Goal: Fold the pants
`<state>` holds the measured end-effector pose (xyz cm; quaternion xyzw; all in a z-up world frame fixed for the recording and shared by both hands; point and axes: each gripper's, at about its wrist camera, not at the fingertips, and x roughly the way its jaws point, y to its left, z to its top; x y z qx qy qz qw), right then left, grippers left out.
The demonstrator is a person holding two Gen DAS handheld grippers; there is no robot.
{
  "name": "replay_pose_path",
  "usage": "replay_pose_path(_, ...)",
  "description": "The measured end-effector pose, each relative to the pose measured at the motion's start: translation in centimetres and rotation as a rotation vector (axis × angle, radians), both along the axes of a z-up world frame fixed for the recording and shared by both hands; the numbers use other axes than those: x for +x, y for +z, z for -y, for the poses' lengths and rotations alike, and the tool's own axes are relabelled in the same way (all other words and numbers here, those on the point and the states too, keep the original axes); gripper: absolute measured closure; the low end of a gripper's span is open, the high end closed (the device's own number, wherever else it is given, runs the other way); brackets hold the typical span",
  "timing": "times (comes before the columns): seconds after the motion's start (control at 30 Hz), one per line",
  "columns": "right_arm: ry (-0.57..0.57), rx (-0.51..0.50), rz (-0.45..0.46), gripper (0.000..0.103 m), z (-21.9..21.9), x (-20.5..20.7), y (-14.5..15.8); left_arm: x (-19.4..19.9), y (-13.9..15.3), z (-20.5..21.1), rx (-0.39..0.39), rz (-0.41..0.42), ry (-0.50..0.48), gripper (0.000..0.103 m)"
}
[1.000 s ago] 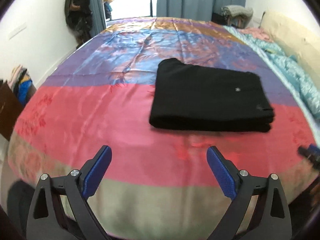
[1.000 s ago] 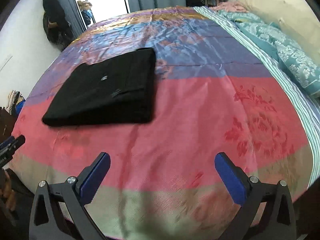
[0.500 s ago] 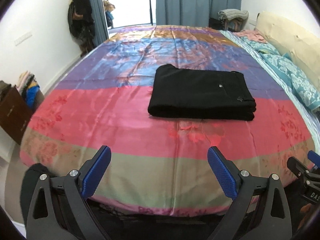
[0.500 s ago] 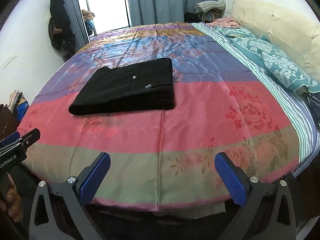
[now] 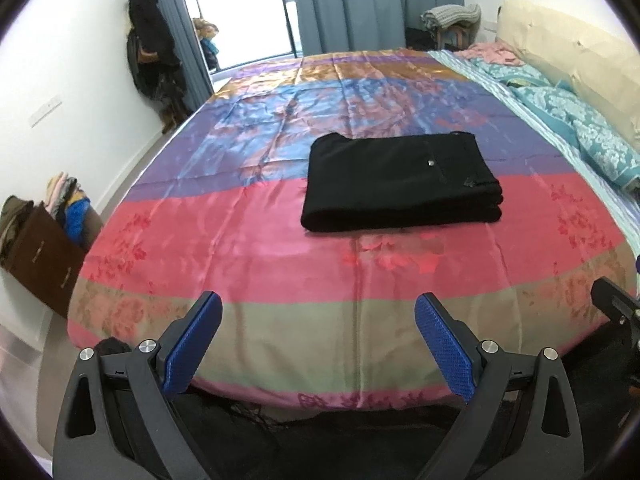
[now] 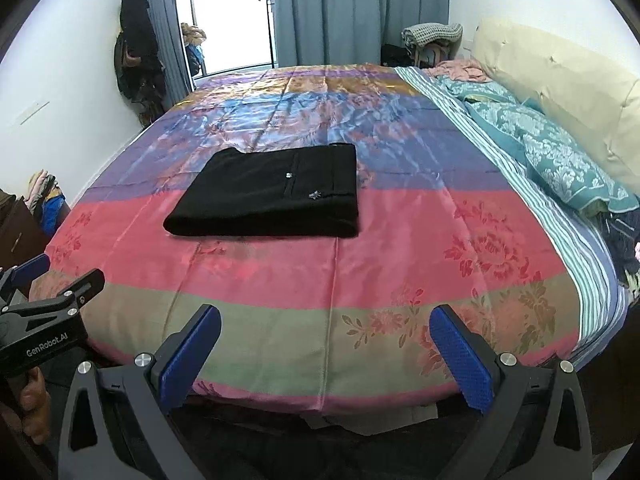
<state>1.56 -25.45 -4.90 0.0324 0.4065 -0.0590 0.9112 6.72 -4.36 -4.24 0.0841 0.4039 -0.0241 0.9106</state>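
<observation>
The black pants (image 5: 400,184) lie folded in a neat rectangle on the striped satin bedspread (image 5: 280,248), also in the right wrist view (image 6: 272,196). My left gripper (image 5: 318,332) is open and empty, held off the foot of the bed, well short of the pants. My right gripper (image 6: 326,344) is open and empty too, off the bed's foot edge. The left gripper's body (image 6: 44,320) shows at the left of the right wrist view; the right one's tip (image 5: 616,304) shows at the right edge of the left wrist view.
Teal floral pillows (image 6: 560,160) and a beige headboard (image 6: 560,80) line the bed's right side. A brown cabinet with piled clothes (image 5: 40,240) stands on the left by the wall. Curtains and a bright doorway (image 5: 248,12) lie beyond the bed.
Both grippers have pulled back from over the bed to beyond its foot edge and risen. The folded pants look smaller and farther away and have not moved.
</observation>
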Motion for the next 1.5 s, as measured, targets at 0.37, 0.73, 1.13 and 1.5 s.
replay_pose_path(0.37, 0.040, -0.009, -0.039, 0.000, -1.0, -1.1, 2.5, -1.6, 2.6, -0.7, 0.057, -0.049, -0.044, 0.005)
replay_pose_path(0.73, 0.037, -0.042, -0.021, 0.000, -1.8, -2.5, 5.1, -2.6, 5.2, -0.9, 0.009, -0.046, -0.050, 0.005)
replay_pose_path(1.13, 0.050, -0.043, -0.061, 0.000, -2.5, -2.1, 3.4, -2.4, 4.0, -0.2, 0.012, -0.080, -0.062, 0.005)
replay_pose_path(1.5, 0.040, -0.036, -0.079, 0.000, -2.3, -2.0, 2.7, -2.5, 3.3, 0.0, -0.006, -0.103, -0.079, 0.005)
